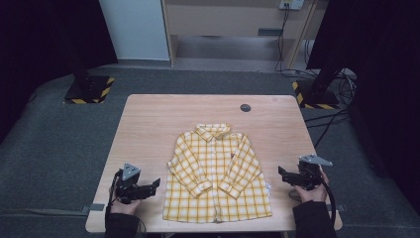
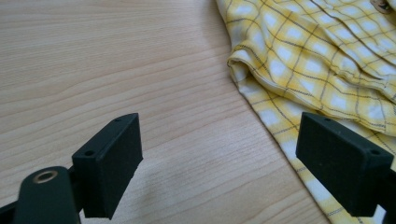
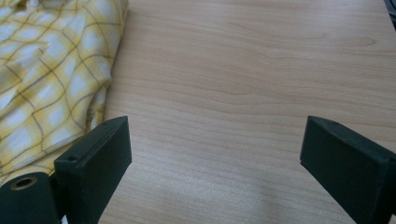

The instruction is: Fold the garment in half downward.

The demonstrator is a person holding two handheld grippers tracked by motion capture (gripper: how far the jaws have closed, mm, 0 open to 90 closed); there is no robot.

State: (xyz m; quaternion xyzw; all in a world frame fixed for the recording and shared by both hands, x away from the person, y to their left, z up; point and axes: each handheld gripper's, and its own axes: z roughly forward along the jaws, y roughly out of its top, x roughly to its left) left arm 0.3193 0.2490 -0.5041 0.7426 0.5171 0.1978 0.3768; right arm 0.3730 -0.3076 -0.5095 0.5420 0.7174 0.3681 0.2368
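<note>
A yellow plaid shirt (image 1: 215, 173) lies flat and front up on the wooden table (image 1: 148, 119), collar toward the far side, both sleeves folded in across its front. My left gripper (image 1: 156, 184) rests near the table's front left, pointing at the shirt's left side, open with nothing between its jaws. In the left gripper view the shirt's edge (image 2: 327, 56) lies just ahead and under the right-hand jaw of the gripper (image 2: 219, 135). My right gripper (image 1: 281, 172) is open to the right of the shirt. In the right gripper view its jaws (image 3: 217, 135) stand over bare wood, with the shirt (image 3: 42, 70) at the left.
A small dark round disc (image 1: 245, 107) sits near the table's far edge. On the grey floor beyond stand two bases with yellow-black stripes (image 1: 89, 89) (image 1: 317, 94), with cables (image 1: 327, 119) at the right. A pale cabinet (image 1: 233, 25) is at the back.
</note>
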